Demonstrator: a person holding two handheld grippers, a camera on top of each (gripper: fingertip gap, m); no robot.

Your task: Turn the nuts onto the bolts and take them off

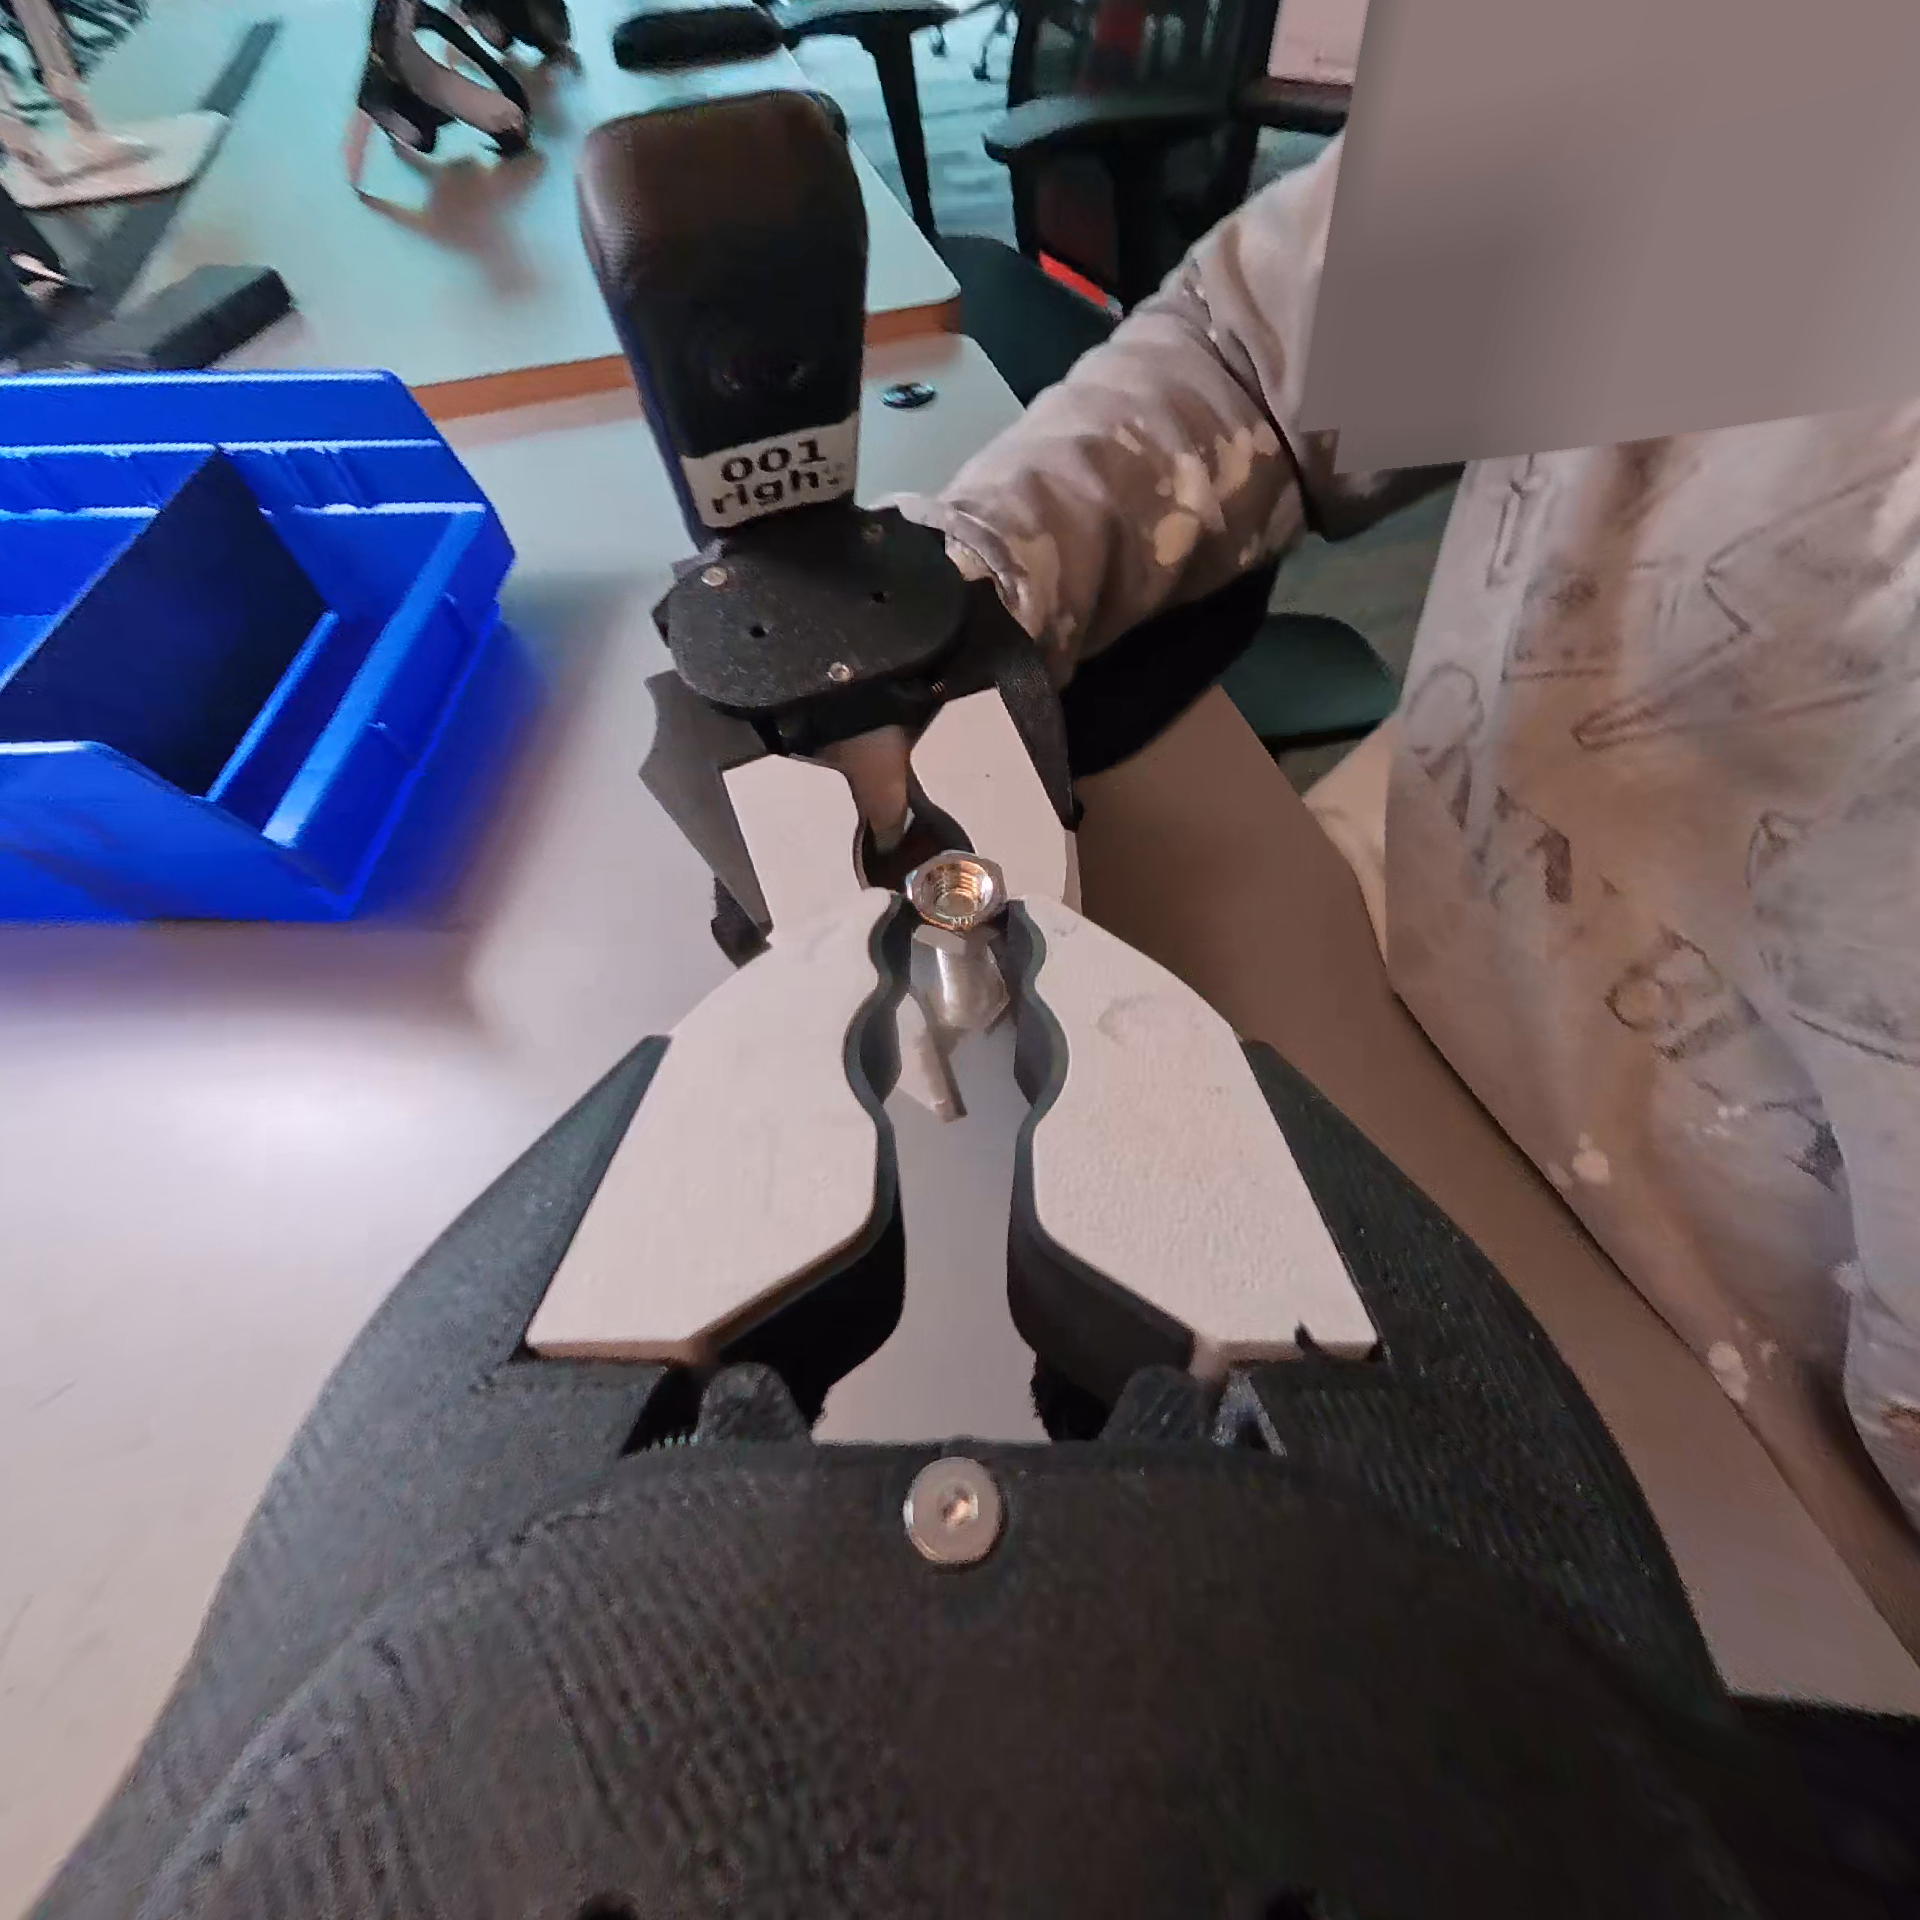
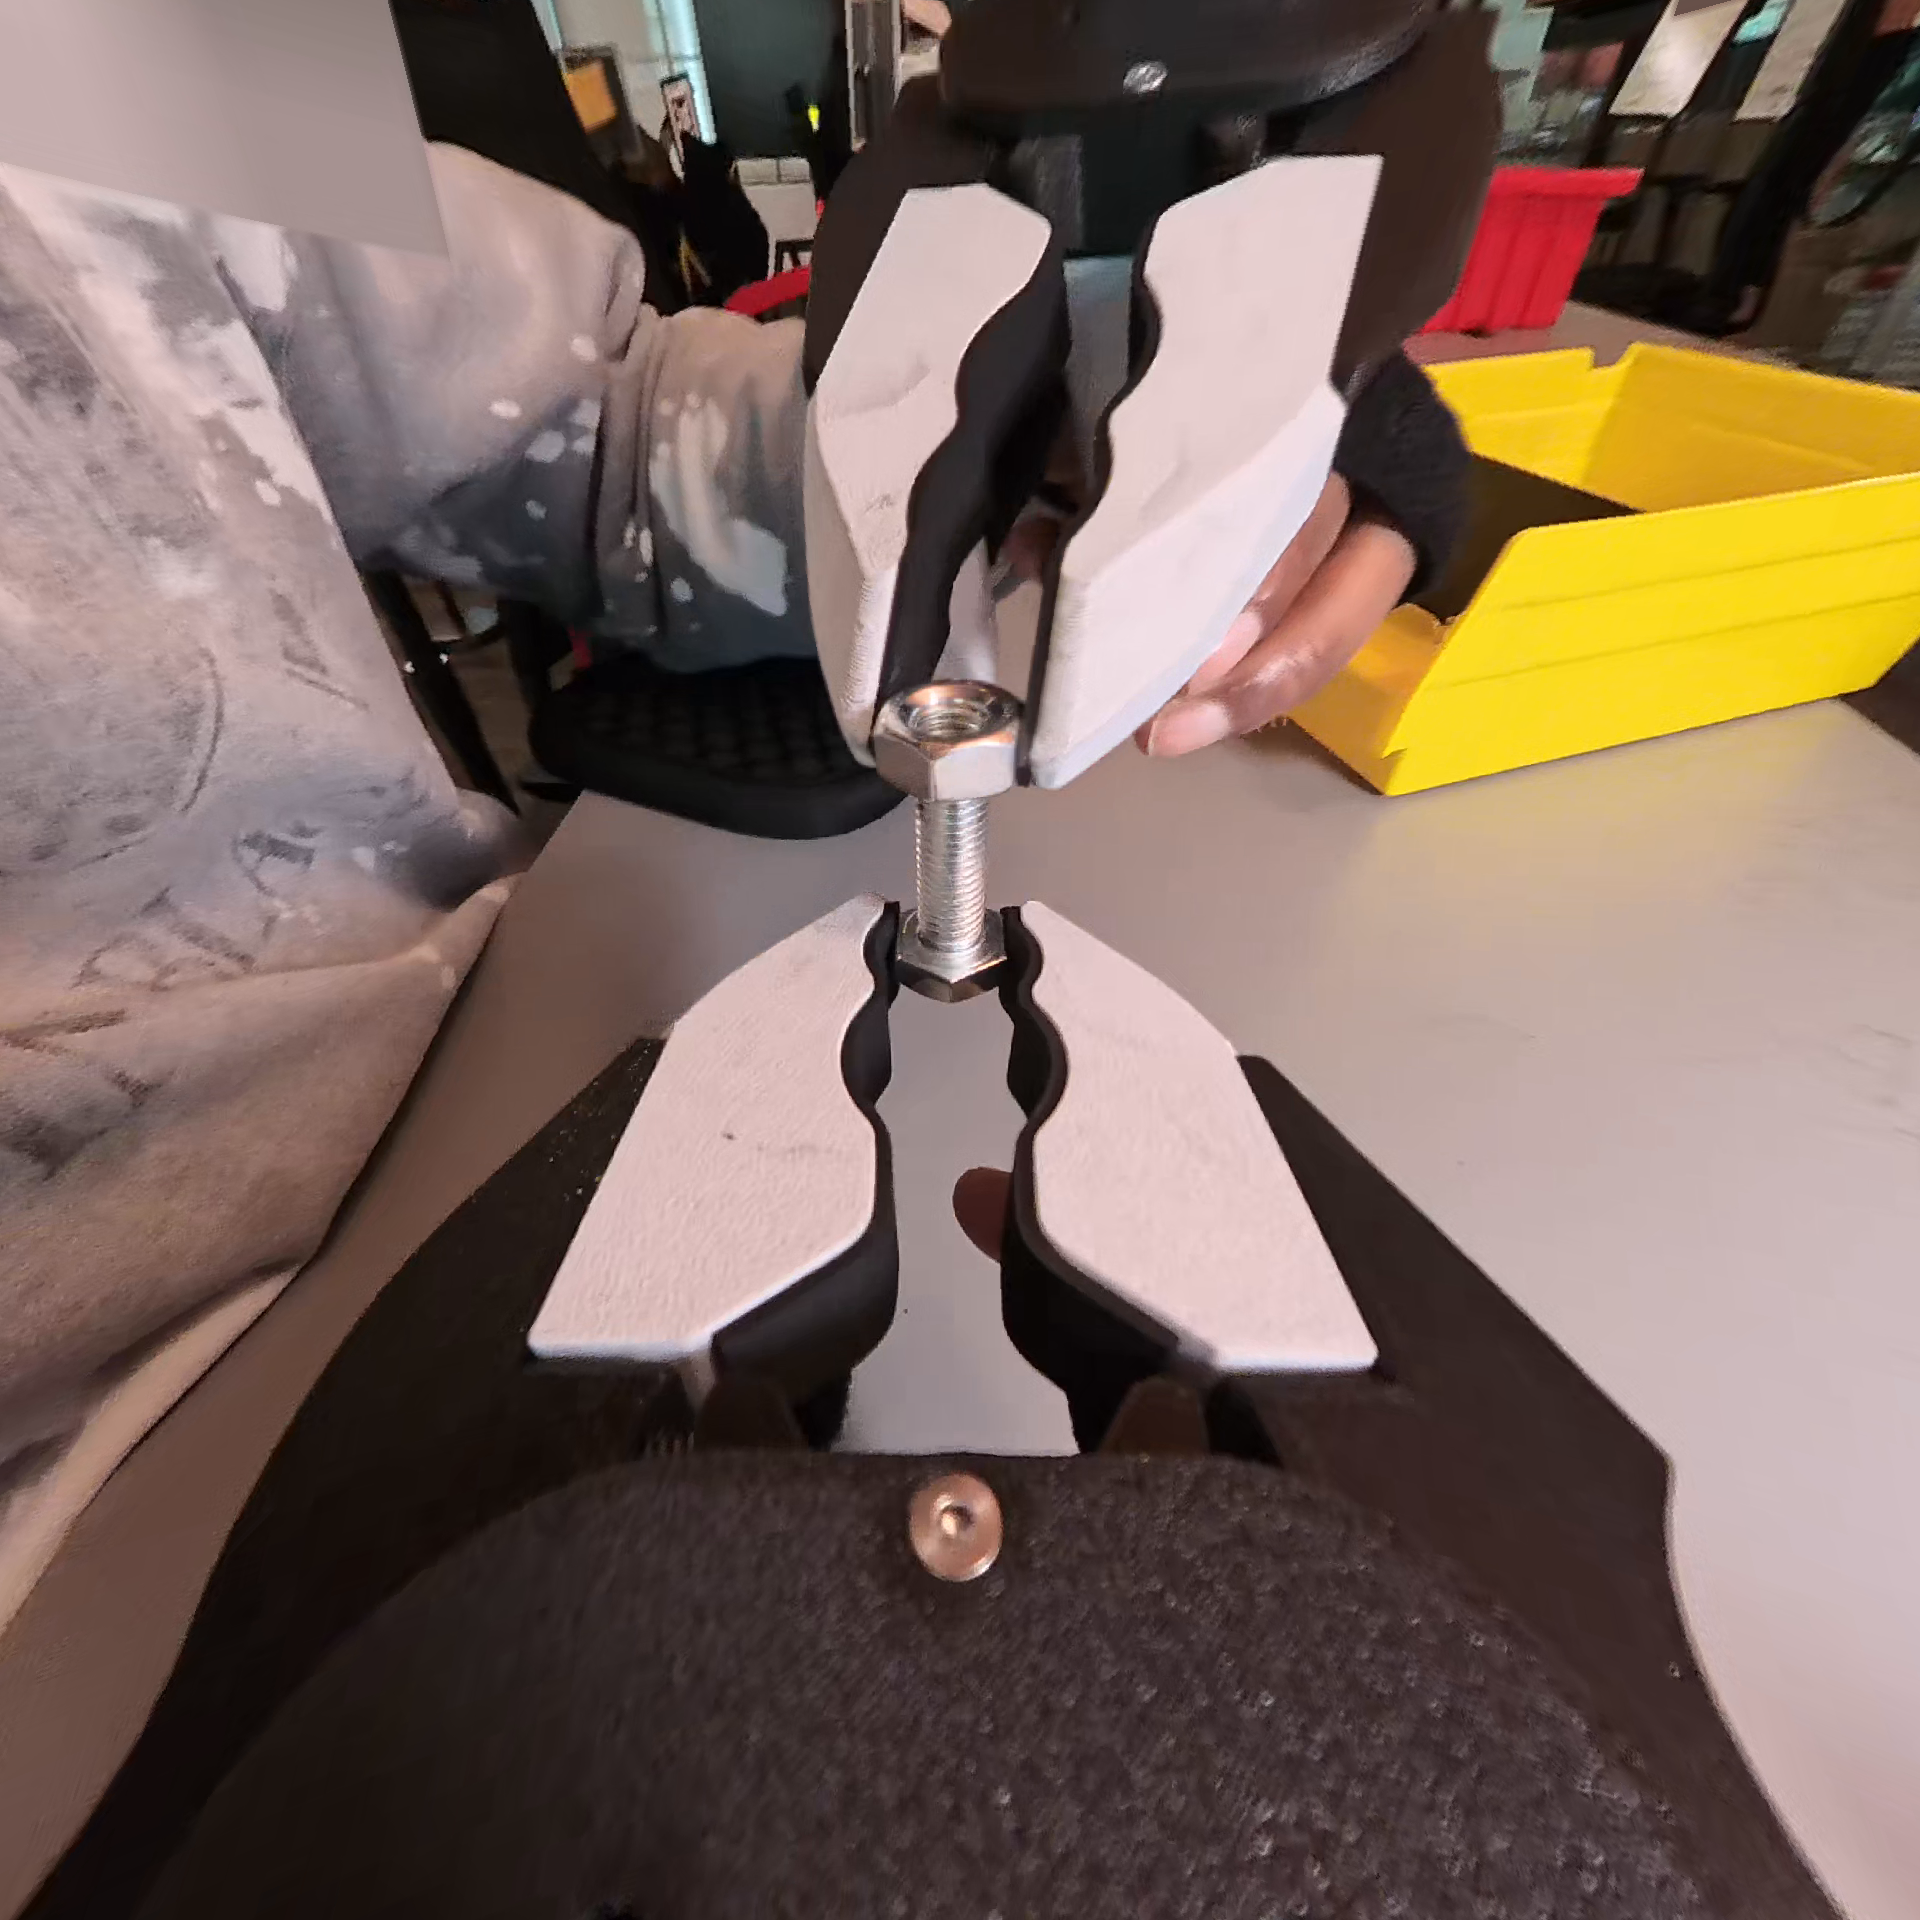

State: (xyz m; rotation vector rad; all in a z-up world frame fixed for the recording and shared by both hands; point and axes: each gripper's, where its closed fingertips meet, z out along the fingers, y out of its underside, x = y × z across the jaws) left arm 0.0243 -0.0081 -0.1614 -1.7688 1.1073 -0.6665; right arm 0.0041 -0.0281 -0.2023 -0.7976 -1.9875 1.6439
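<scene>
A silver bolt [image 2: 948,873] stands upright above the table. My right gripper [image 2: 948,940] is shut on its hex head [image 2: 948,971] at the fingertips. My left gripper [image 2: 951,753] comes from above and opposite, shut on a silver hex nut [image 2: 948,732] that sits on the top end of the thread. In the left wrist view my left gripper [image 1: 951,920] pinches the nut [image 1: 951,894] at its tips, and the bolt [image 1: 951,1003] shows through the gap below. The right gripper's black body [image 1: 810,623] faces me behind it.
A blue bin [image 1: 208,644] sits on the grey table [image 1: 260,1143] to the left. A yellow bin [image 2: 1662,582] sits on the table at right, a red bin [image 2: 1527,239] behind it. The person's torso [image 2: 156,831] is close beside the grippers. Office chairs [image 1: 1143,135] stand beyond the table. Spacing between my two grippers at the tips: around 5 cm.
</scene>
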